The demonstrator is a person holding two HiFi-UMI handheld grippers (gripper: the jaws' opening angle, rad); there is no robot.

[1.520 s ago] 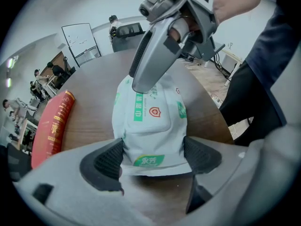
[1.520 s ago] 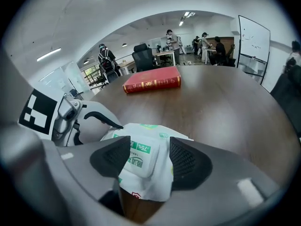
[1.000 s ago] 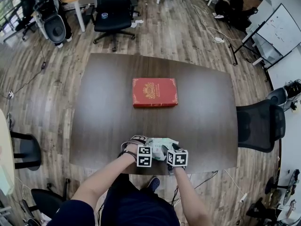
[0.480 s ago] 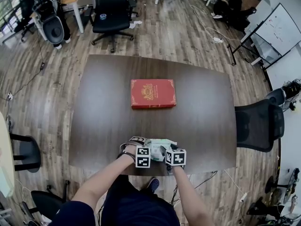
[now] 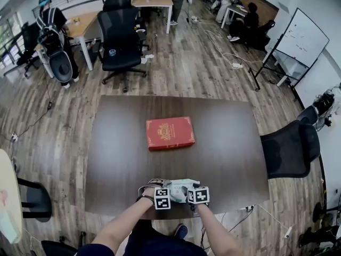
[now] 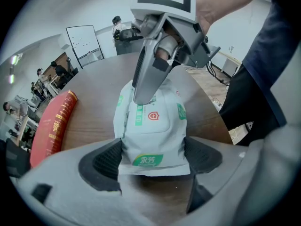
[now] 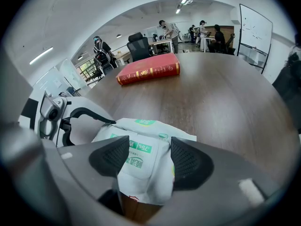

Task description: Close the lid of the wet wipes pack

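The white and green wet wipes pack (image 5: 180, 184) lies at the near edge of the brown table (image 5: 229, 143). My left gripper (image 5: 164, 188) has the pack's near end (image 6: 153, 126) between its pads, which touch both sides while the jaws are opening slightly. The lid flap (image 6: 154, 118) with a red cross mark lies flat on the pack. My right gripper (image 5: 189, 188) comes from the other side, its pads pressing on the pack (image 7: 141, 147) across the labelled lid. A finger (image 6: 146, 74) of the right gripper rests on the pack's far part.
A red book (image 5: 170, 133) lies at the table's middle, beyond the pack. A black office chair (image 5: 290, 148) stands at the table's right side, another (image 5: 120, 47) on the wooden floor behind. Desks, people and a whiteboard (image 5: 301, 39) stand further back.
The head view has tilted up, so the table and pack sit lower in the picture. Both grippers remain on the pack in the same place.
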